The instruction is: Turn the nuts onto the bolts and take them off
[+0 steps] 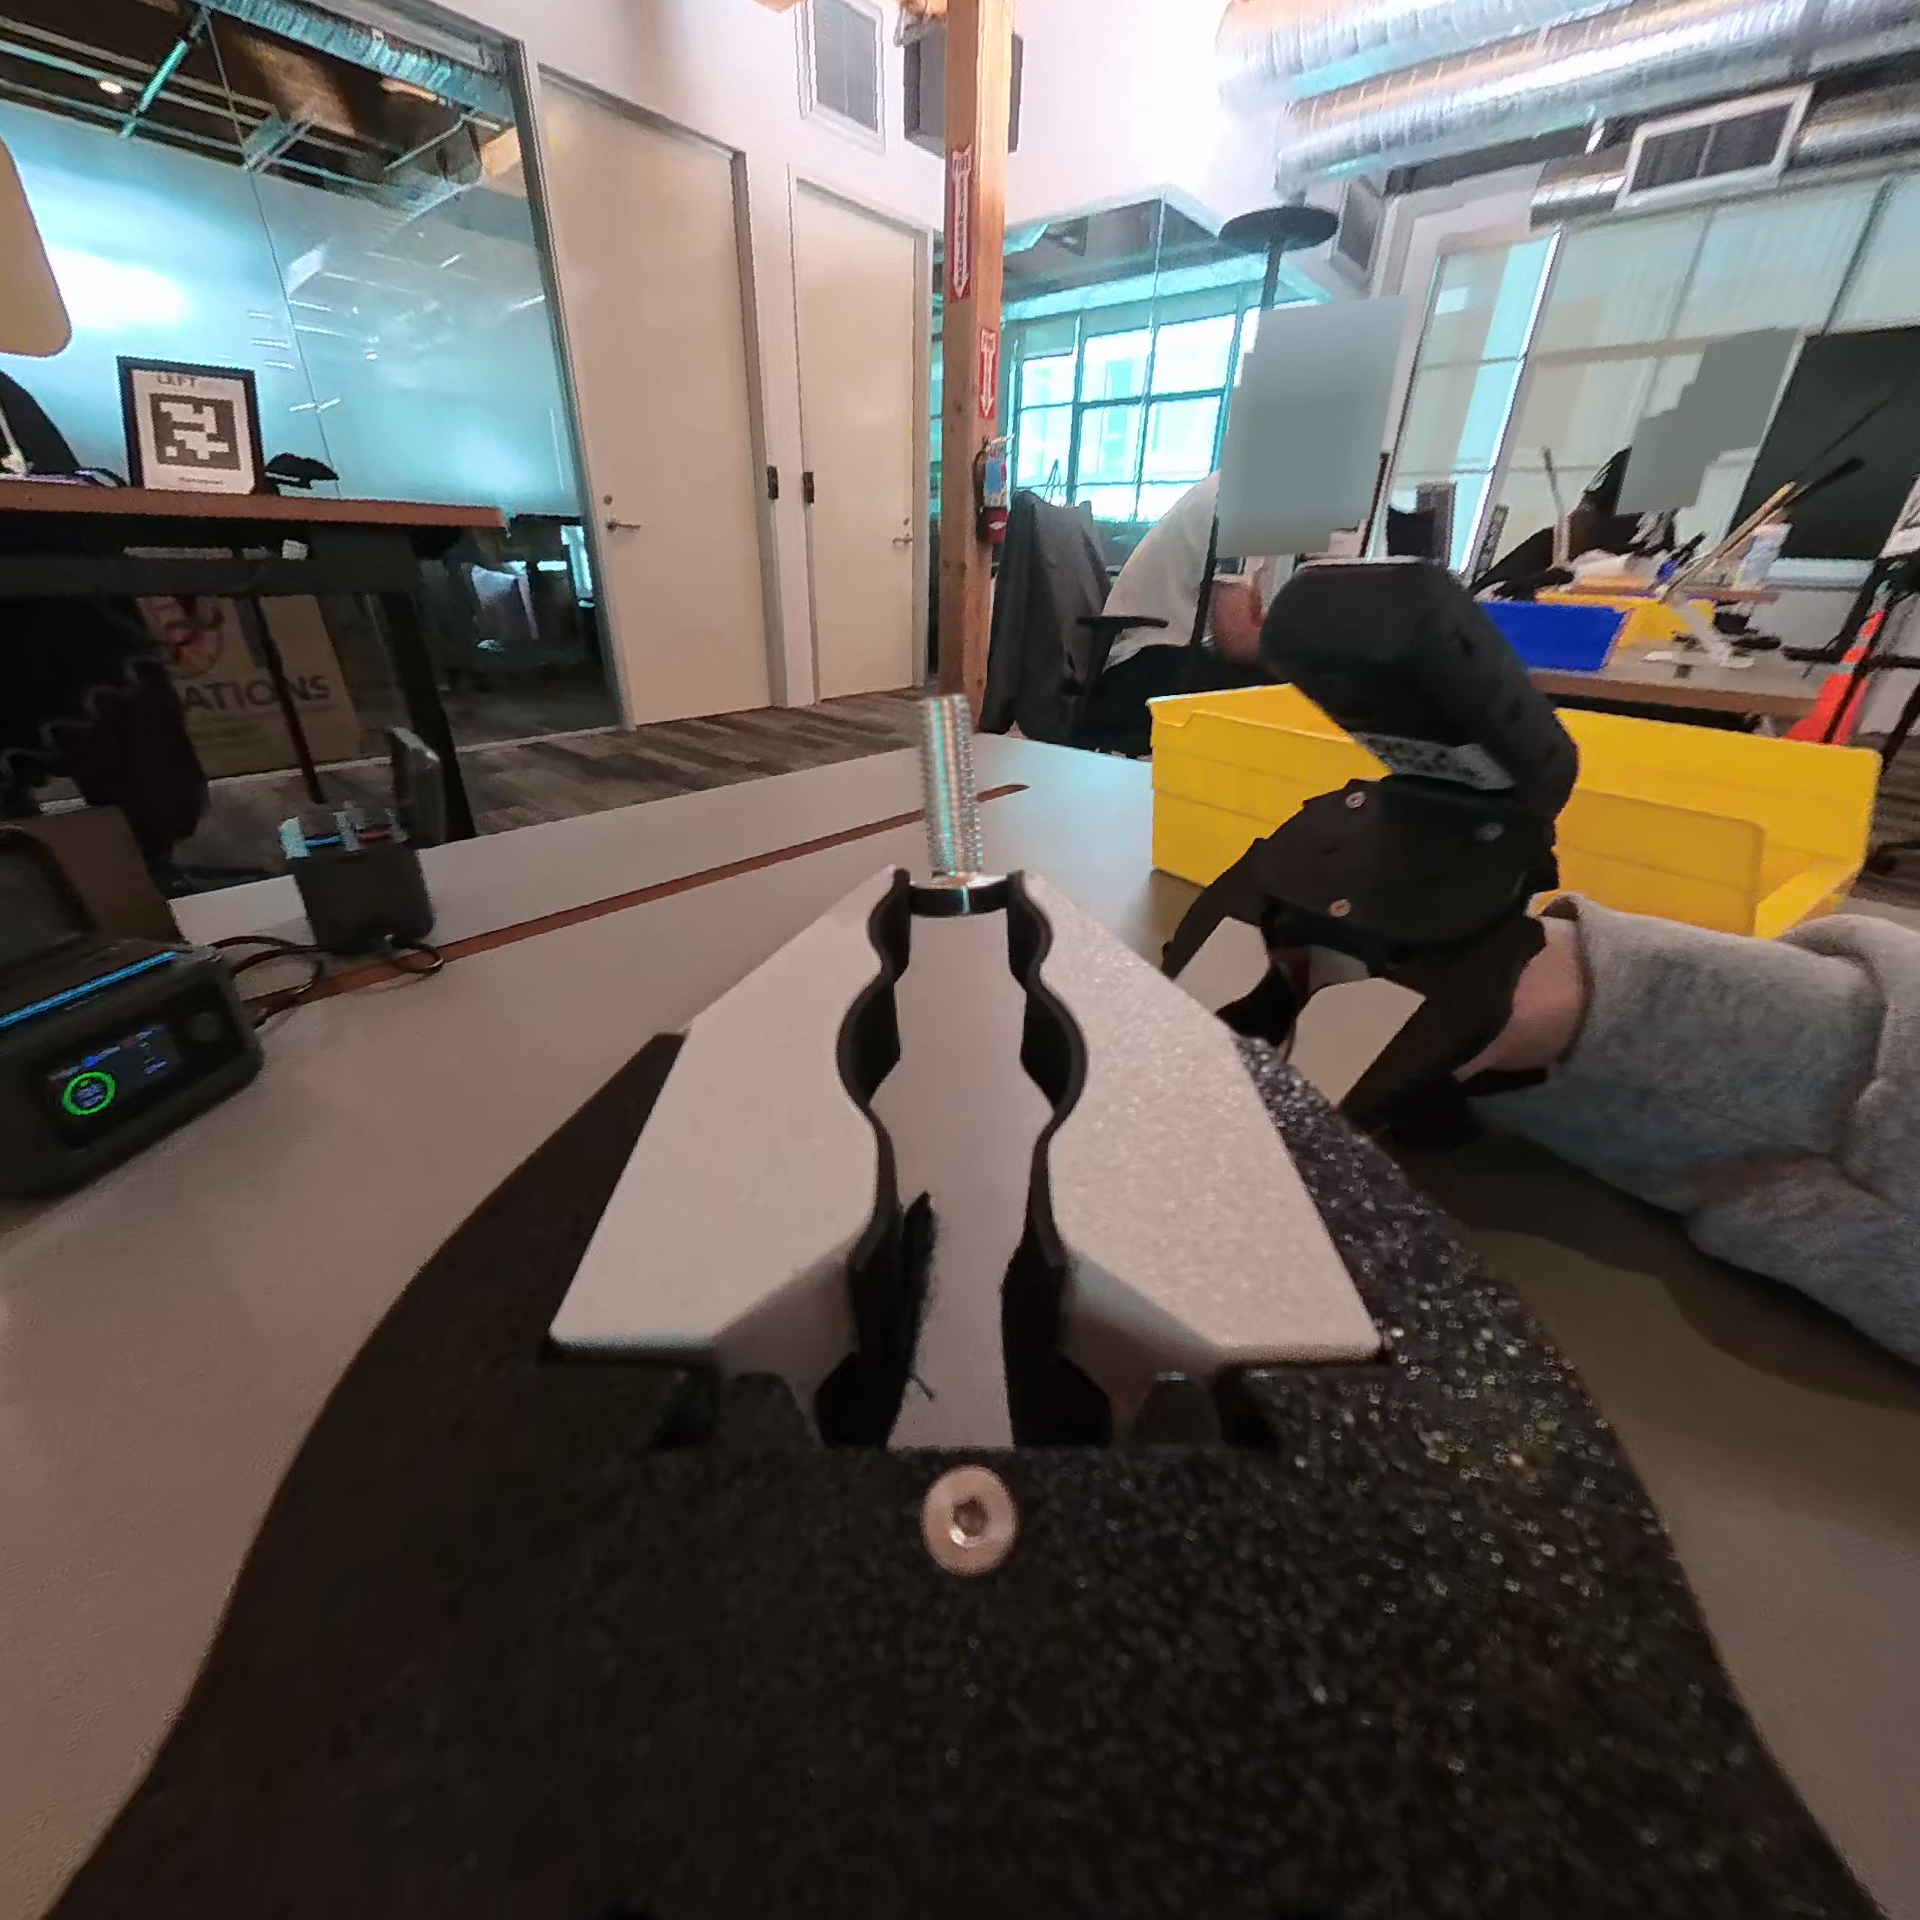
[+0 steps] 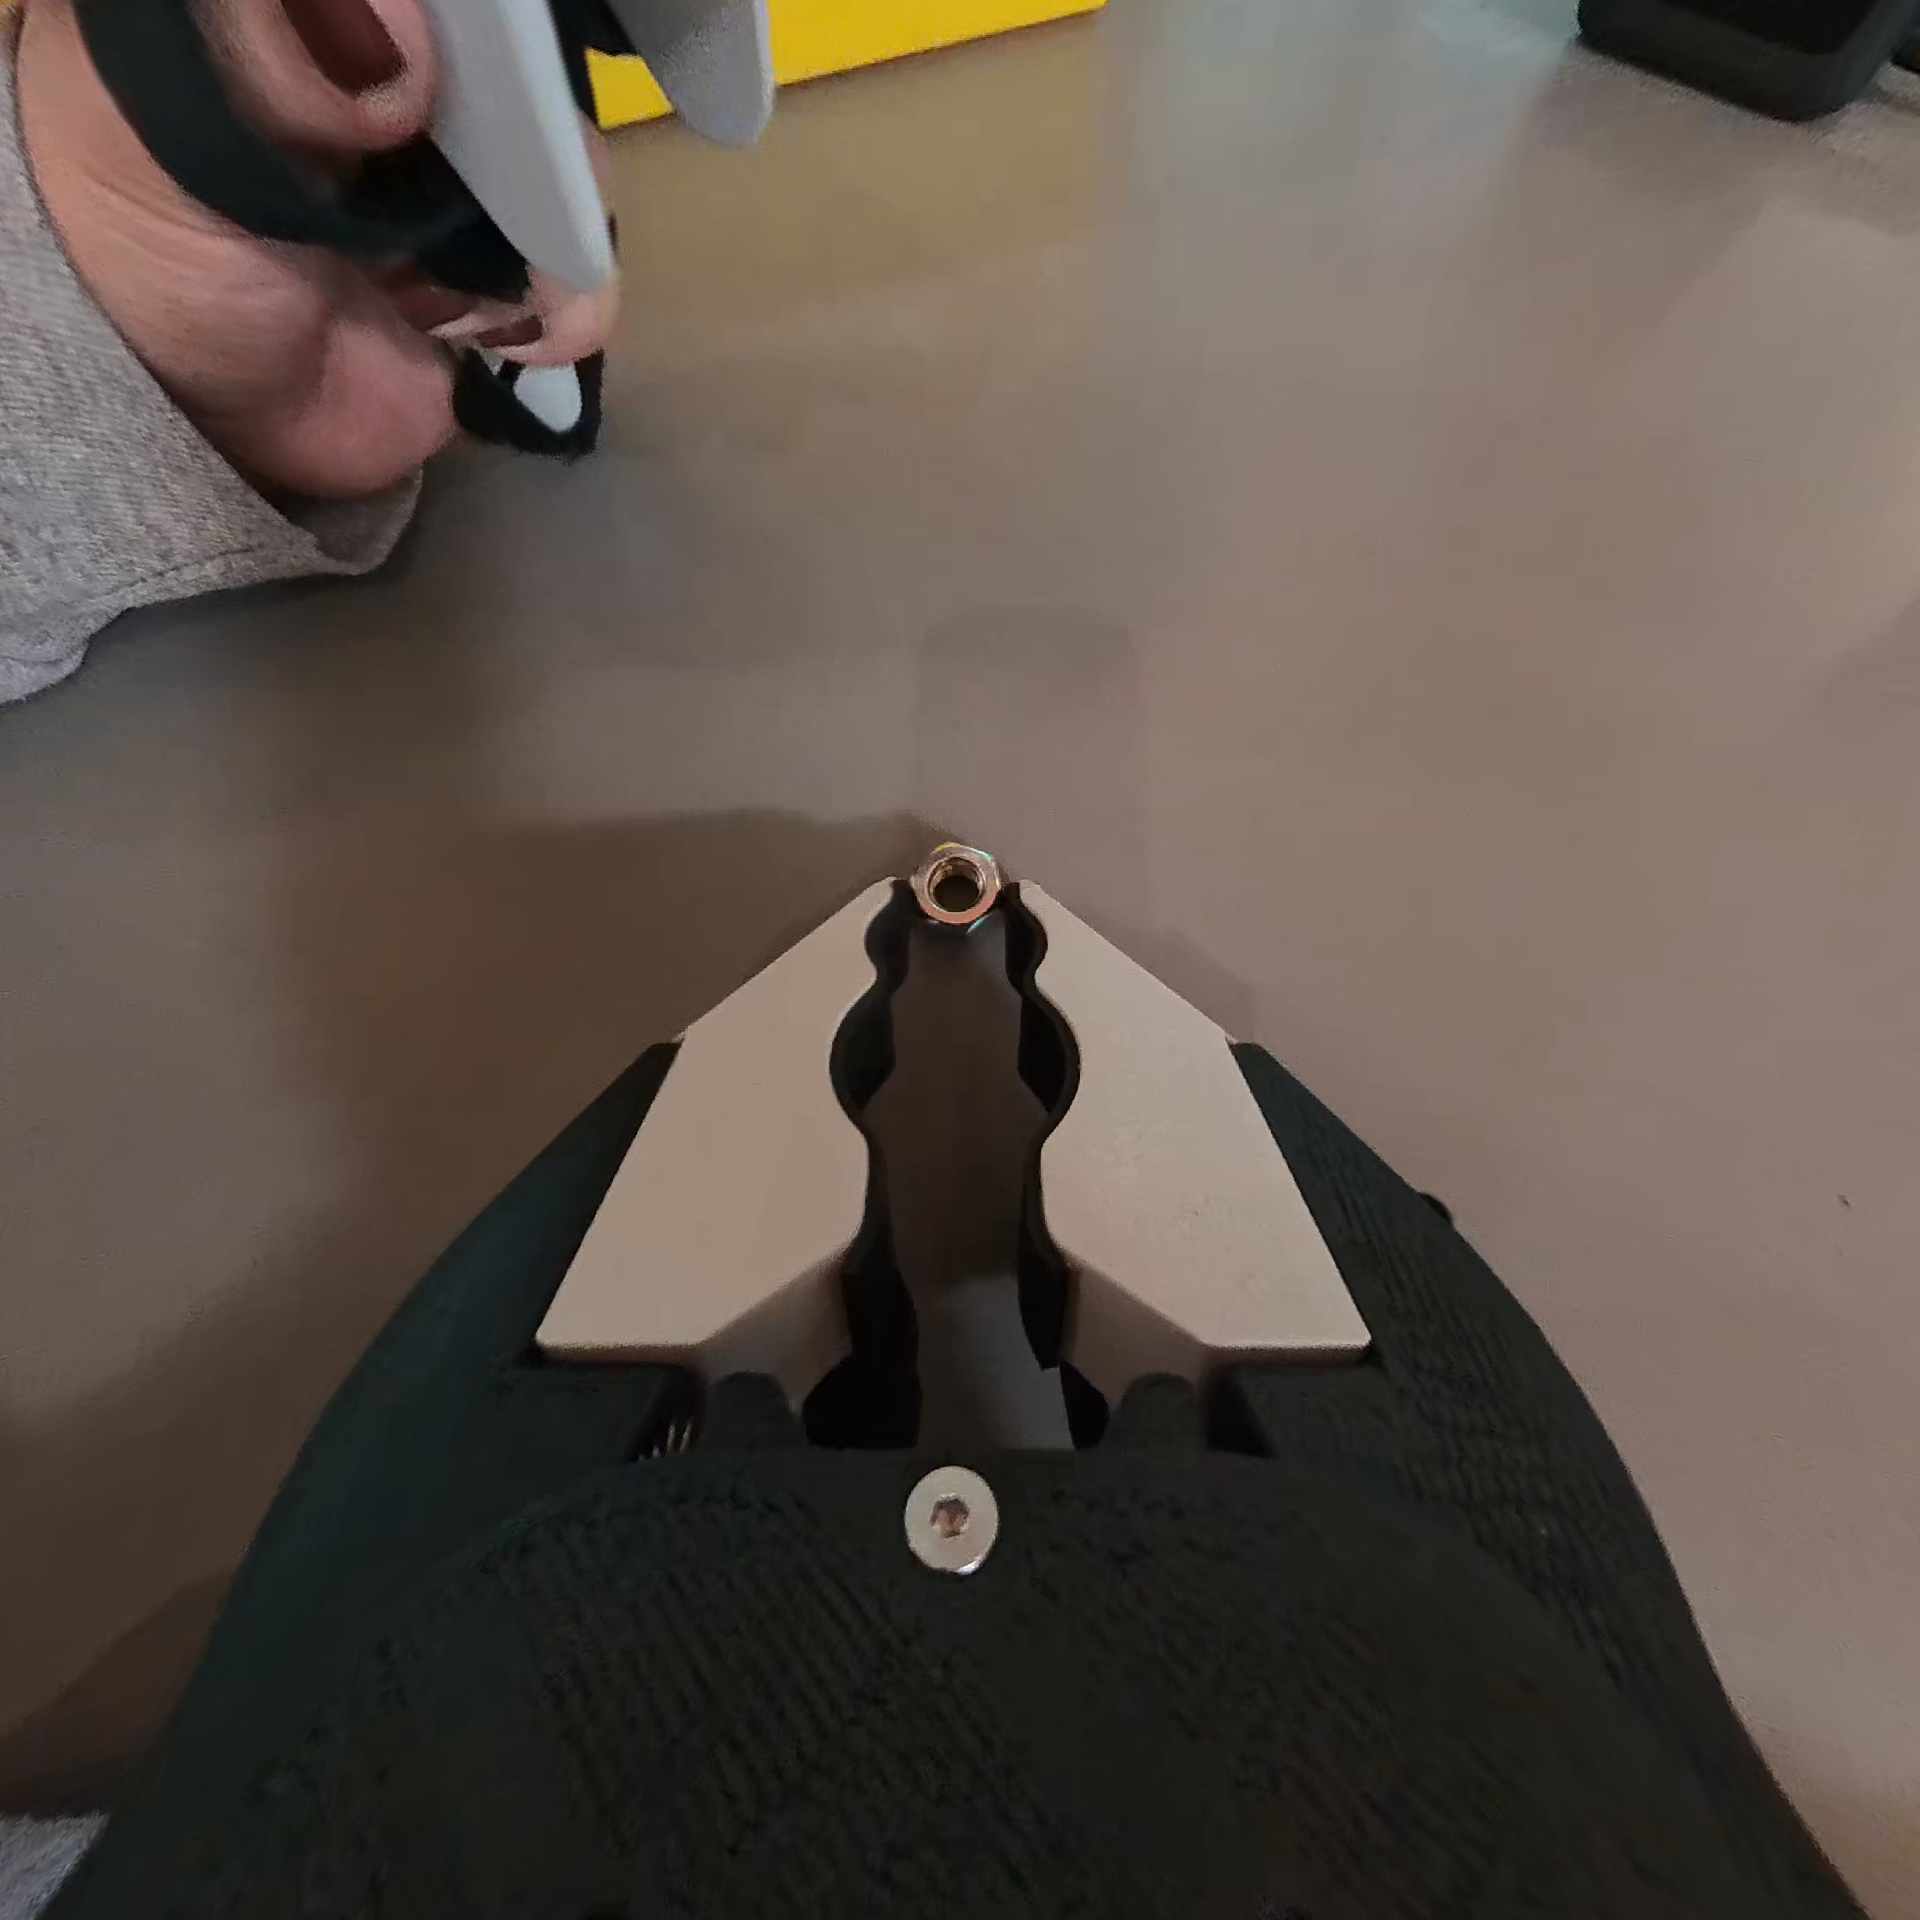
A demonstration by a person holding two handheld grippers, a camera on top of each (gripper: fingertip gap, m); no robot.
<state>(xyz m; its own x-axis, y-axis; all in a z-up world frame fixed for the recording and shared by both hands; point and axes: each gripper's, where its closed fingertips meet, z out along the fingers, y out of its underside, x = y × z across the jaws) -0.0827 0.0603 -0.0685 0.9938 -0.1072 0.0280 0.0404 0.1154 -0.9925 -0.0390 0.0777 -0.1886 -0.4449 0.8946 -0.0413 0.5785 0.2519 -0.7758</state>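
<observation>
Left wrist view: one bolt (image 1: pixel 951 795); one nut (image 2: pixel 954 891).

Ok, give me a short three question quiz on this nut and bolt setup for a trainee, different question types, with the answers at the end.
1. True or false: the left gripper holds the silver threaded metal bolt upright by its head.
2. Multiple choice: the right gripper pinches at its fingertips A) a small metal hex nut, B) a washer, C) nothing.
3. Fill in: on the grey table, behind the right gripper in the left wrist view, stands a ___ plastic bin.

Key: 1 true; 2 A; 3 yellow.
</observation>
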